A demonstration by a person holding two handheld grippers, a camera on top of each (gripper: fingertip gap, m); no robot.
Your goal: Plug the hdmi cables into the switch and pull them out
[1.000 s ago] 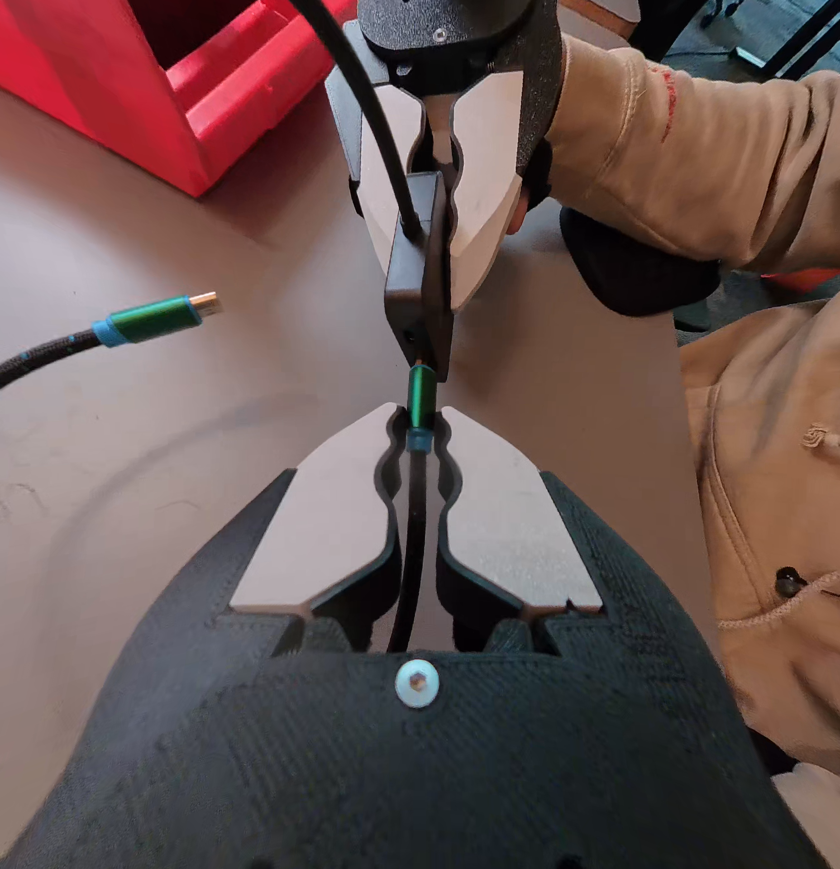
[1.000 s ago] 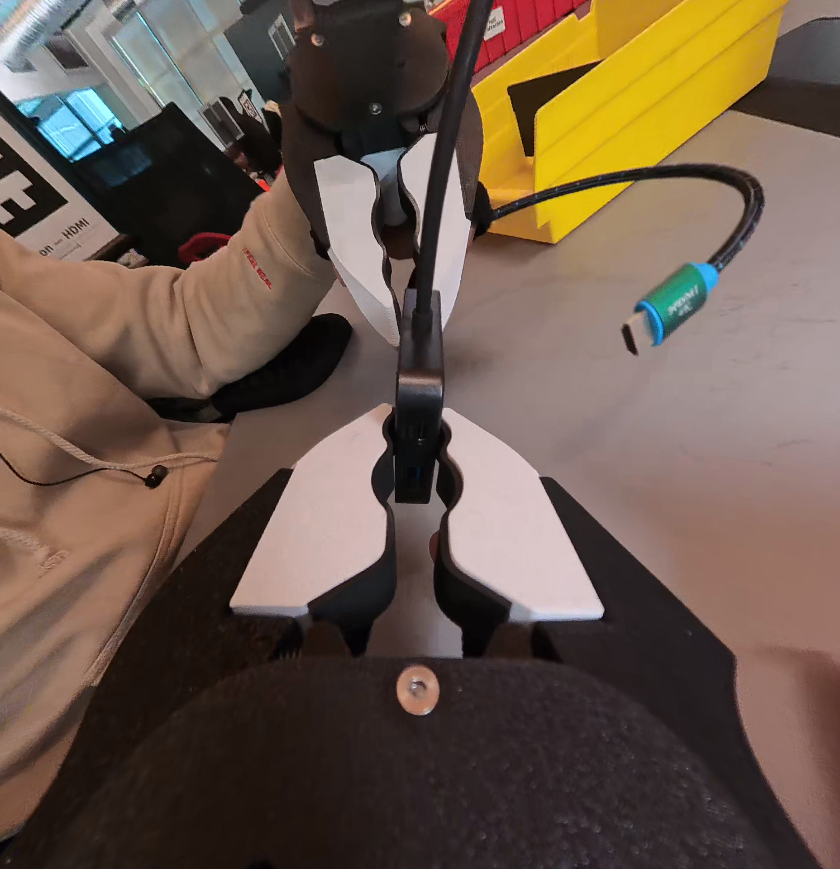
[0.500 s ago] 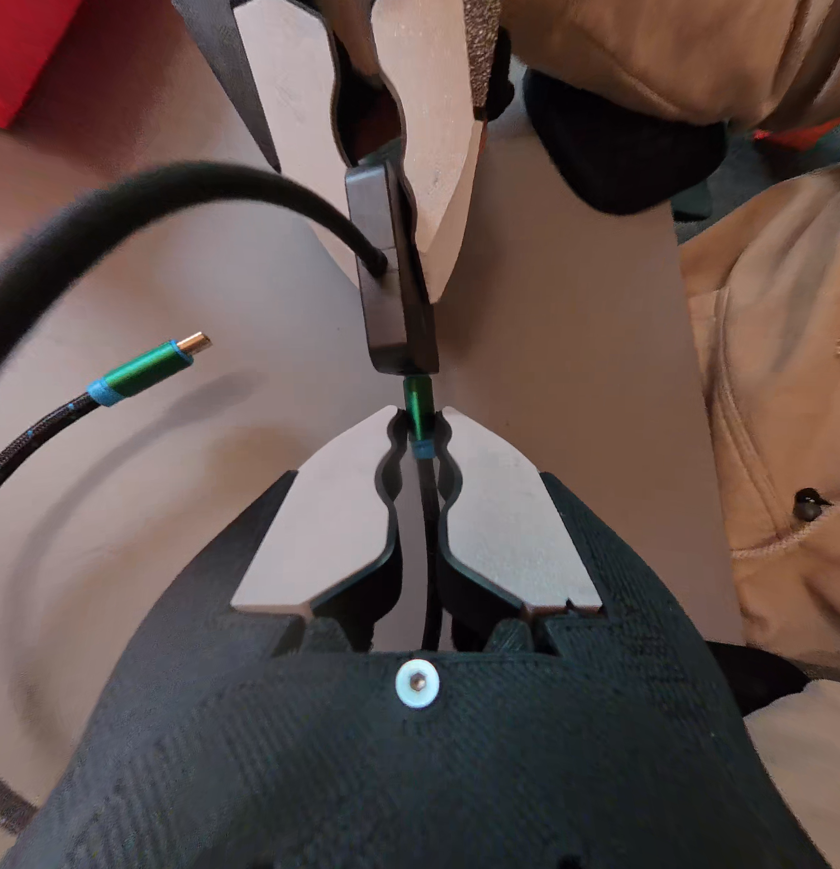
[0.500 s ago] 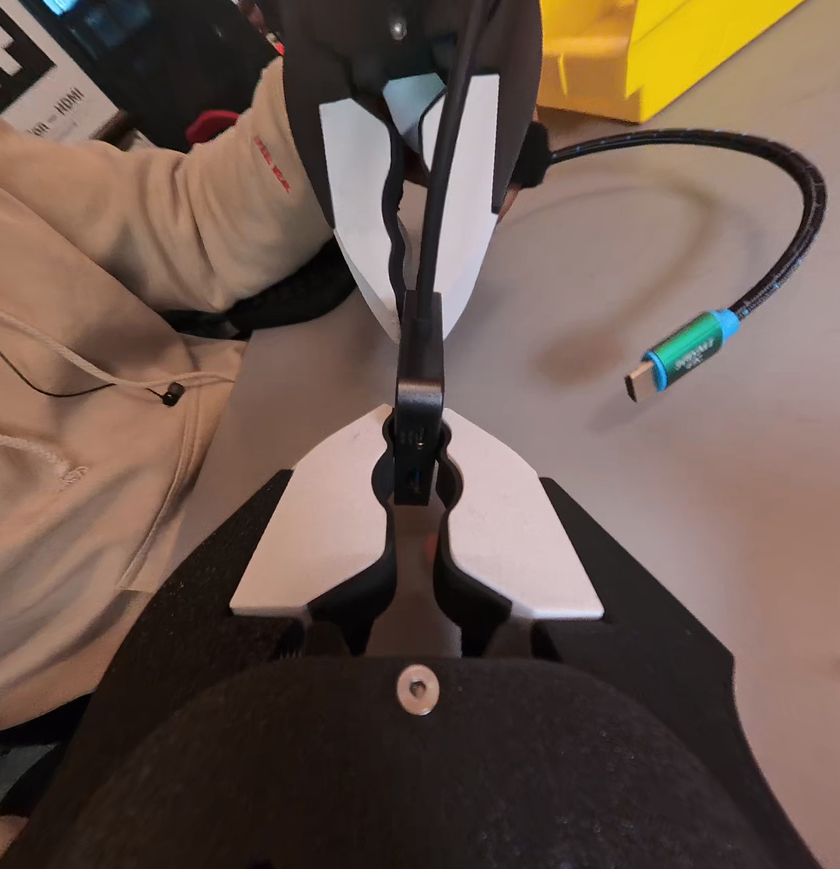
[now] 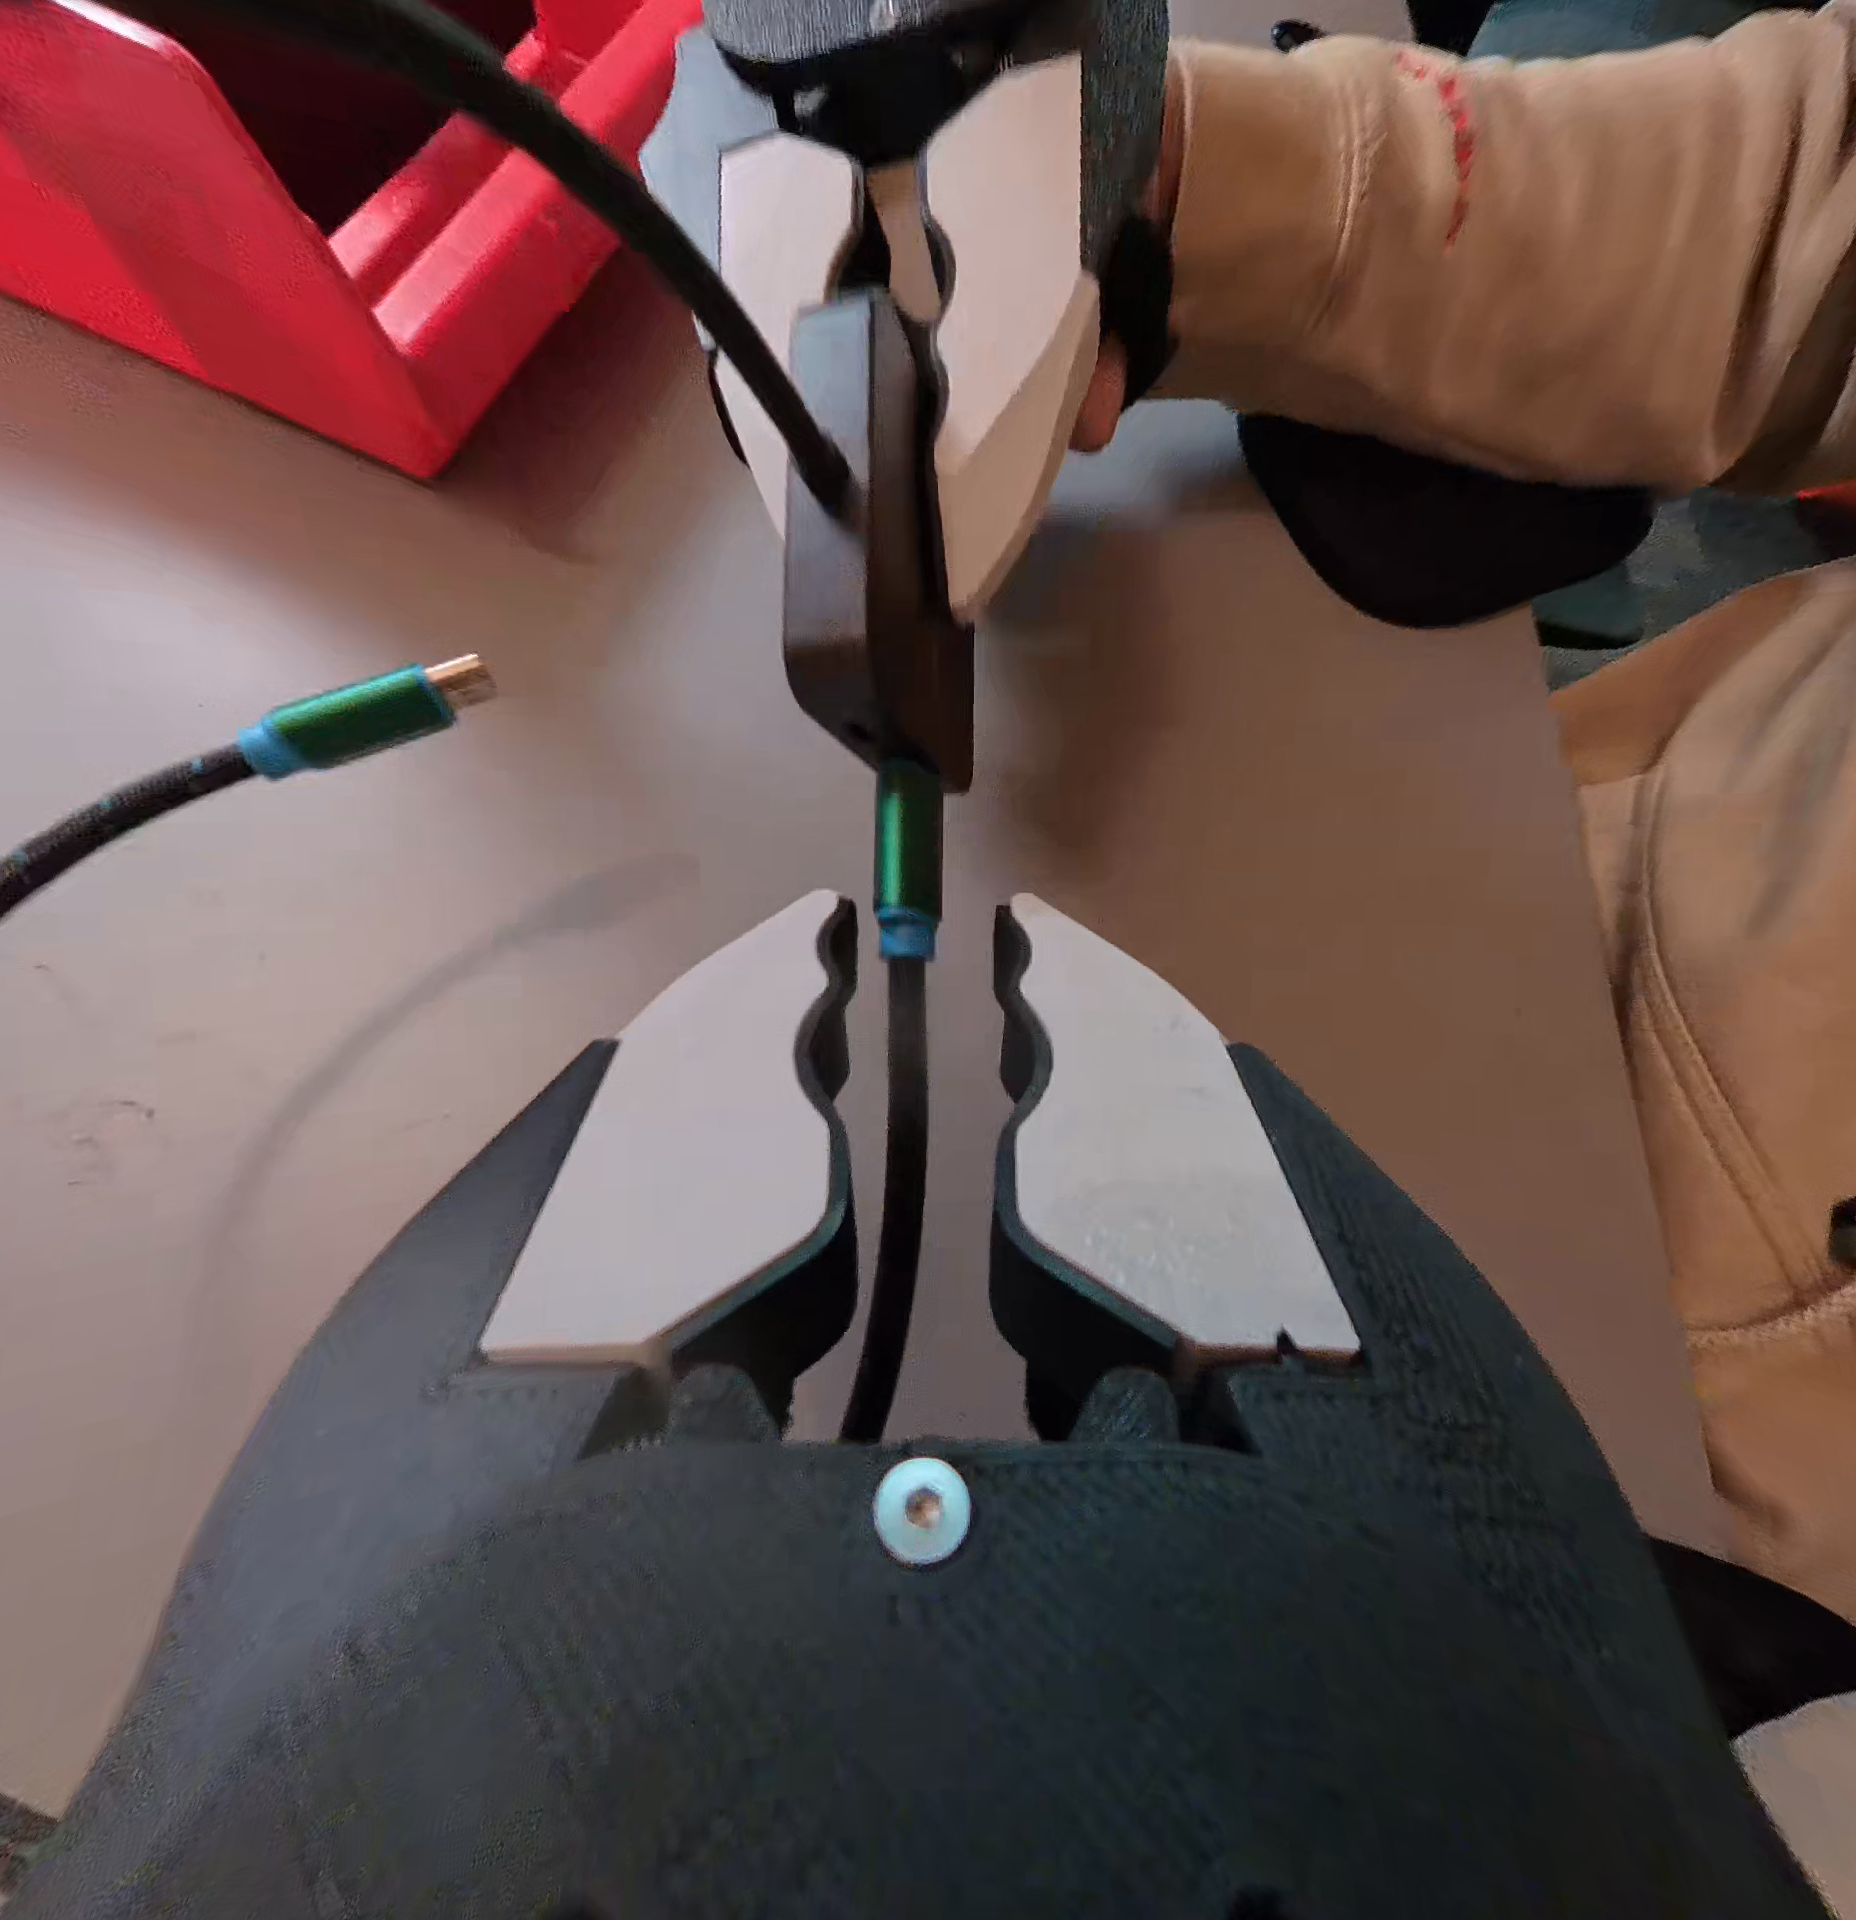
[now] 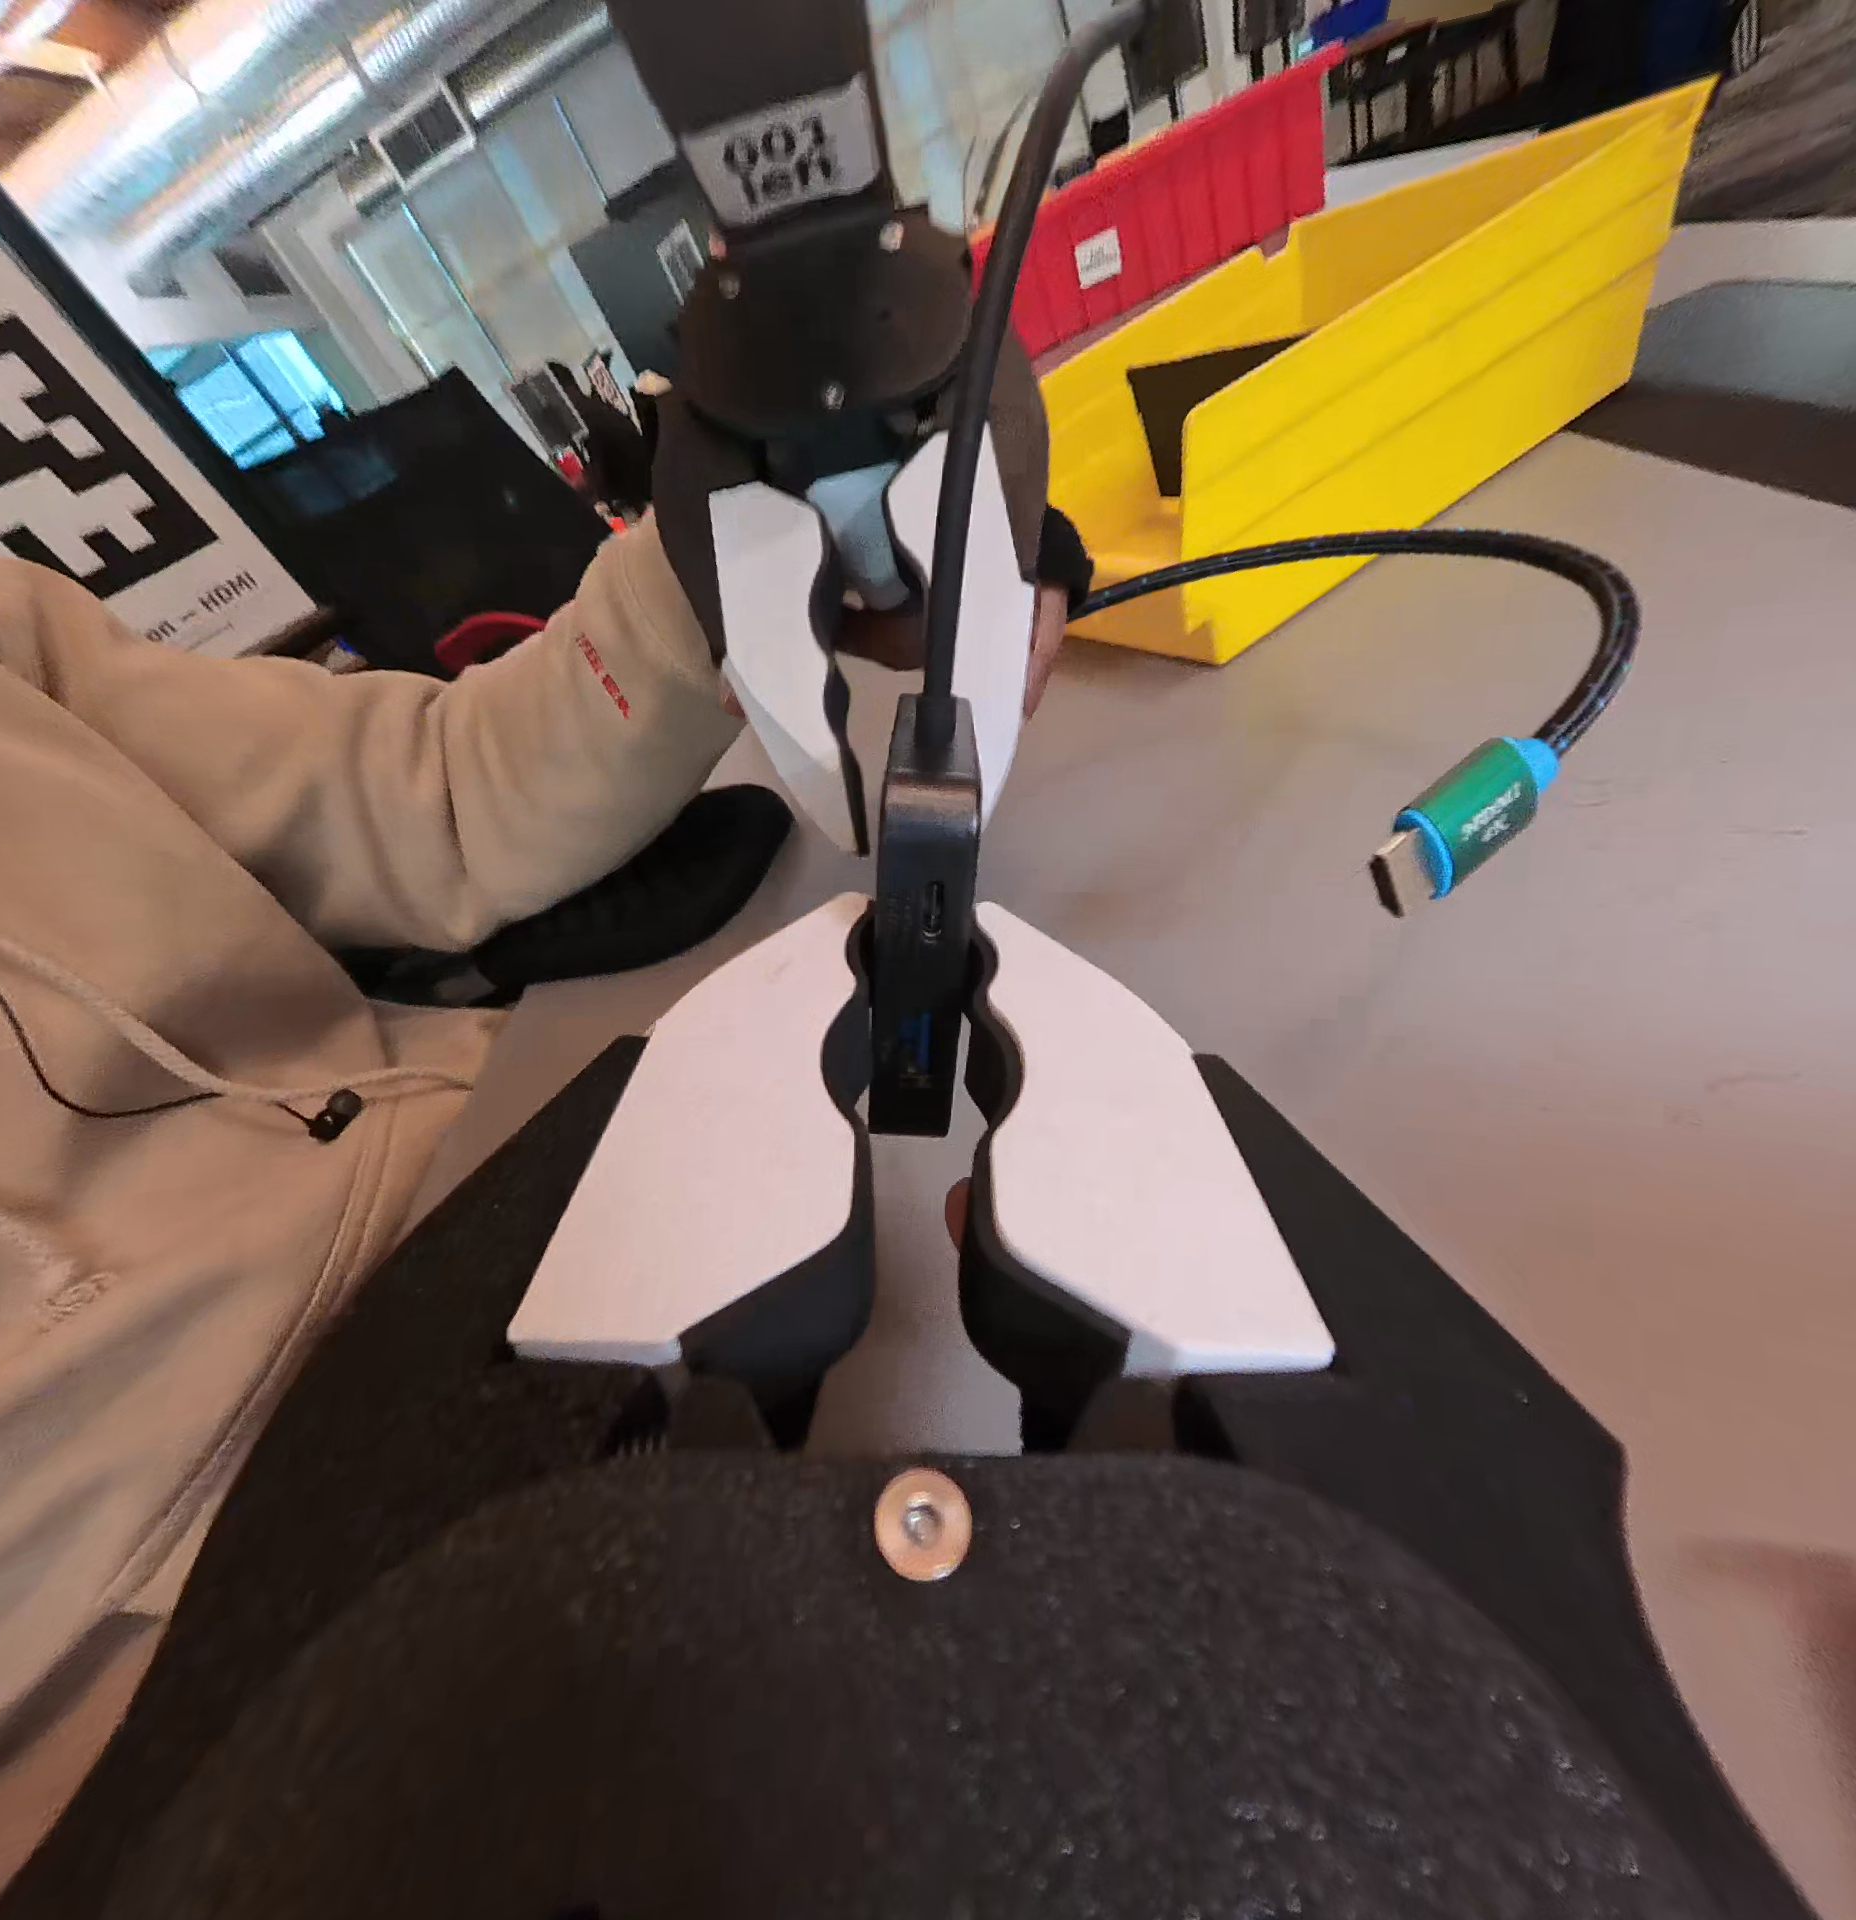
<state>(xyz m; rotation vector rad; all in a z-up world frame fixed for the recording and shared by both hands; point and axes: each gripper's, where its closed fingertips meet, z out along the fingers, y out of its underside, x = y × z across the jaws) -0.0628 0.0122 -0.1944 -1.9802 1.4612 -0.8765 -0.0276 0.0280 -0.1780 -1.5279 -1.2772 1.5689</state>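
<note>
The left gripper [image 5: 924,914] is open, its fingers apart on both sides of the green plug [image 5: 906,844]. That plug sits in the black switch [image 6: 922,914], squeezed by the right gripper [image 6: 919,914]. A second plug [image 5: 368,717] hangs above the bench [image 5: 280,1039], near the red bin [image 5: 176,208].

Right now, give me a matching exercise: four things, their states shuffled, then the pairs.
Things
1. left gripper
2. right gripper
3. green metal HDMI plug at centre
4. green metal HDMI plug at the side

States
a. unplugged, metal tip bare
b. shut on the flat black switch
c. open
d. seated in the switch

Pairs: 1-c, 2-b, 3-d, 4-a
</note>
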